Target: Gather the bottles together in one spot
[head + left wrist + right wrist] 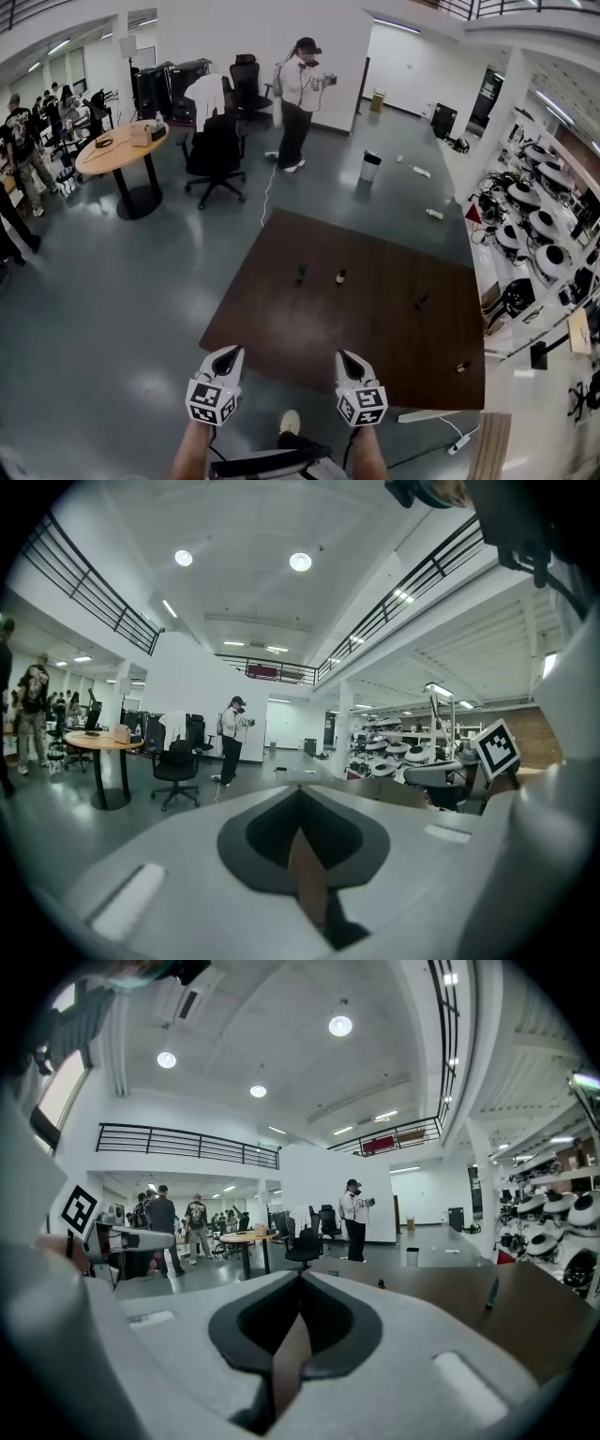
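**Both grippers held empty before the near table edge; bottles not yet gathered.**

The left gripper [231,355] is carried with its jaws together on nothing, and the right gripper [346,358] beside it is likewise closed and empty, probably because no bottle has been reached yet. On the brown table [281,323] the bottles are scattered. The left bottle [301,274] and second bottle [340,277] are set near each other at the middle. The third bottle [422,301] is well apart to the right, and the fourth bottle [461,367] is by the near right corner. Whether those two stand upright cannot be told. Beyond lies a glossy grey floor [112,300] with a round table [117,148], an office chair [214,150], a standing person [295,103], a bin [370,166] and shelves [530,225] of white gear.
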`<control>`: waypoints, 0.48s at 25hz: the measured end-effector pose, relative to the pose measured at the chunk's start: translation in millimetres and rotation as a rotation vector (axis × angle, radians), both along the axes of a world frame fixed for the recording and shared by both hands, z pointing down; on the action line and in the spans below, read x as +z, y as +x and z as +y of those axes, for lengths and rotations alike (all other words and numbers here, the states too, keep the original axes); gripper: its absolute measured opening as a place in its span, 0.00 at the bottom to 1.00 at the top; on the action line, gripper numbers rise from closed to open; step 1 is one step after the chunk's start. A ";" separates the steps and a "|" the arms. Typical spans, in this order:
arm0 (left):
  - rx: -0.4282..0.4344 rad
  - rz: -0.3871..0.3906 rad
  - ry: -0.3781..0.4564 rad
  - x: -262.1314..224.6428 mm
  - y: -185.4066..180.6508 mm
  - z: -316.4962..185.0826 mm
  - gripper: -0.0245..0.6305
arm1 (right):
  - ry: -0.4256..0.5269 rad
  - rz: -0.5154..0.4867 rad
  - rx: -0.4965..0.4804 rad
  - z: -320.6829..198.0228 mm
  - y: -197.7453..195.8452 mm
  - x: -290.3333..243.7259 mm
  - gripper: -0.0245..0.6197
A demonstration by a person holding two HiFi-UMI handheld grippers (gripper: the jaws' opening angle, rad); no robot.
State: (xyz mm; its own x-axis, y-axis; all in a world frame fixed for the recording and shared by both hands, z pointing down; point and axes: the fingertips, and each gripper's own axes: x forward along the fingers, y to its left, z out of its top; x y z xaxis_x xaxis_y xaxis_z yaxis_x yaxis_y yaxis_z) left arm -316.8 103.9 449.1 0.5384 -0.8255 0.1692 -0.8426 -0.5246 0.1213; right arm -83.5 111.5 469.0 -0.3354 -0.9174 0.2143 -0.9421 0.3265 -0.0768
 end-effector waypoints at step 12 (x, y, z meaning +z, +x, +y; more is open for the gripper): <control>-0.035 -0.034 -0.043 19.8 35.0 -75.3 0.04 | -0.012 -0.004 -0.106 -75.7 16.8 19.6 0.04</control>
State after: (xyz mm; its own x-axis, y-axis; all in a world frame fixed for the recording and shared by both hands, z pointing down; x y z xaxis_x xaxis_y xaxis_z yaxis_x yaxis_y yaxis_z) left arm -281.8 28.7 468.8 0.5024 -0.8355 0.2226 -0.8646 -0.4893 0.1144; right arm -66.7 35.8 488.6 -0.4311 -0.8741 0.2237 -0.9021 0.4231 -0.0853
